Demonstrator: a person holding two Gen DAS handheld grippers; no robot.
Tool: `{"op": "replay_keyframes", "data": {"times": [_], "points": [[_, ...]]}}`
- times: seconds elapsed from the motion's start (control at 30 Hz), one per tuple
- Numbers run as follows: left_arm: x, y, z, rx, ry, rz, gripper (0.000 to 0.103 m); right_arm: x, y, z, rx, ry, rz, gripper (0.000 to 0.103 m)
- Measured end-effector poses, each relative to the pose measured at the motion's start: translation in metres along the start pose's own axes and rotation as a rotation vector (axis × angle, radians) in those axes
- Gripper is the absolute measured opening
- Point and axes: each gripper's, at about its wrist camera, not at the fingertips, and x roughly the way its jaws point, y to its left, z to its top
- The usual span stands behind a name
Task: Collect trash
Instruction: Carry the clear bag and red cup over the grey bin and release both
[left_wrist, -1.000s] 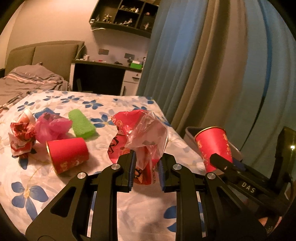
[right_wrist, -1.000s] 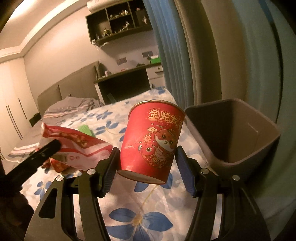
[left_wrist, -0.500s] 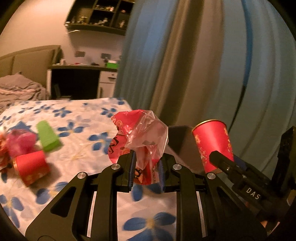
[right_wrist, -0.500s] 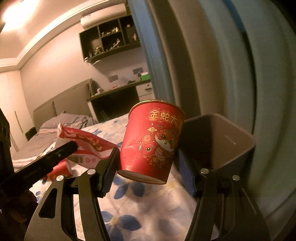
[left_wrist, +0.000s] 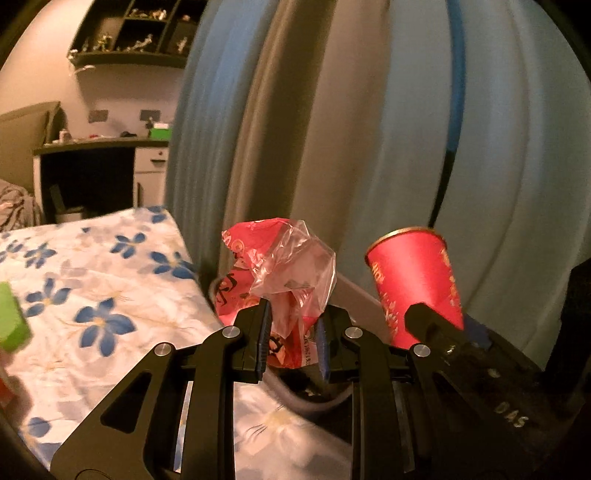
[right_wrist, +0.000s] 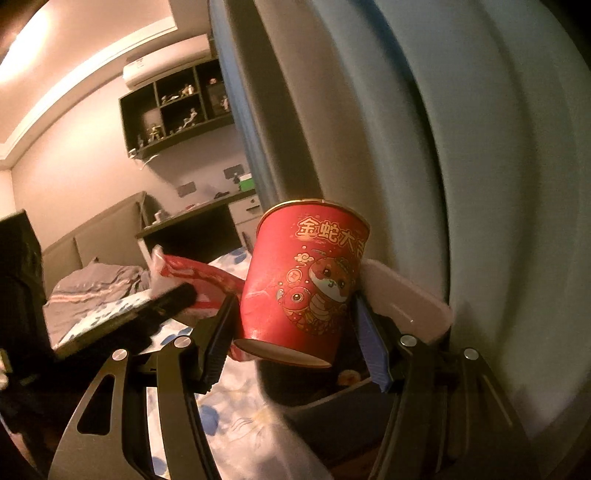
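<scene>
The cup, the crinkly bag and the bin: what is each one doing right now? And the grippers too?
Left gripper: shut on the crumpled red bag.
Crumpled red bag: held up in the air, near the bin.
Right gripper: shut on the red paper cup.
Red paper cup: upright, slightly tilted, held over the bin.
Bin: open, something small lies inside.

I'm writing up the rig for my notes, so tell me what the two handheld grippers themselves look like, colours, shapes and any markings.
Both are matte black. The left gripper has triangular cut-out linkage arms, silver pivot screws and ribbed blue pads on its fingers. The right gripper has the same black frame and silver screws, with a blue pad on one finger. Its body, seen from the left wrist camera, bears pale "DAS" lettering. No cables or sleeves show.
</scene>
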Motion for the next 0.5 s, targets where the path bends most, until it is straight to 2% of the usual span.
{"op": "replay_keyframes", "data": {"times": [0.27, 0.5], "points": [[0.048, -0.005, -0.015, -0.001, 0.078, -0.039, 0.02, 0.015, -0.01, 0.0, 0.004, -0.002, -0.031, 0.06], [0.064, -0.004, -0.025, 0.001, 0.121, -0.055, 0.021, 0.025, -0.011, -0.003, 0.014, 0.02, -0.034, 0.06]]}}
